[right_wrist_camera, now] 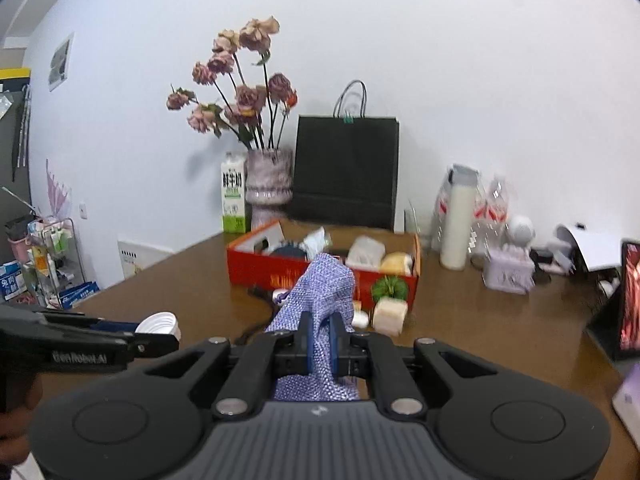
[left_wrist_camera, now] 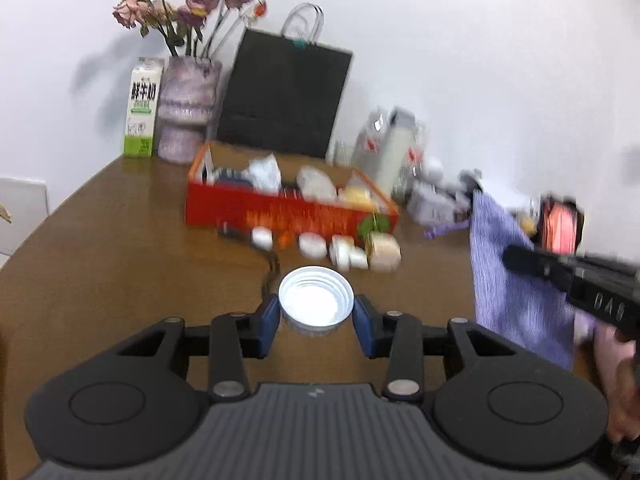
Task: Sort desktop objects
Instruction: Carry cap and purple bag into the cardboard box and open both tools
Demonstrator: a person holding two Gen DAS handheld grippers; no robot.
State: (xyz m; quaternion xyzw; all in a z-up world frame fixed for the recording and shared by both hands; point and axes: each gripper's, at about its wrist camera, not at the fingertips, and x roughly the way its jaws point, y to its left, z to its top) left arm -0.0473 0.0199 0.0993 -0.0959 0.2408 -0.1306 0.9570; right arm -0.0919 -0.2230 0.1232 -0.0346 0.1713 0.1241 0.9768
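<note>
My left gripper [left_wrist_camera: 316,312] is shut on a white threaded lid [left_wrist_camera: 316,300], its open side up, held above the brown table [left_wrist_camera: 120,280]. In the right wrist view the same lid [right_wrist_camera: 158,324] shows at the left, between that gripper's fingers. My right gripper [right_wrist_camera: 322,344] is shut on a purple knitted cloth [right_wrist_camera: 320,292] that bunches above the pads and hangs below them. That cloth [left_wrist_camera: 516,280] hangs at the right of the left wrist view. Ahead stands a red cardboard box [left_wrist_camera: 288,208] full of mixed items.
Small white jars [left_wrist_camera: 312,244], a green toy vegetable [right_wrist_camera: 390,286] and a beige block [right_wrist_camera: 390,314] lie before the box, with a black cable [left_wrist_camera: 270,268]. Behind are a milk carton [left_wrist_camera: 142,108], a vase of dried roses [right_wrist_camera: 268,184], a black paper bag [right_wrist_camera: 346,168] and bottles [right_wrist_camera: 458,220]. A screen [right_wrist_camera: 630,300] stands at right.
</note>
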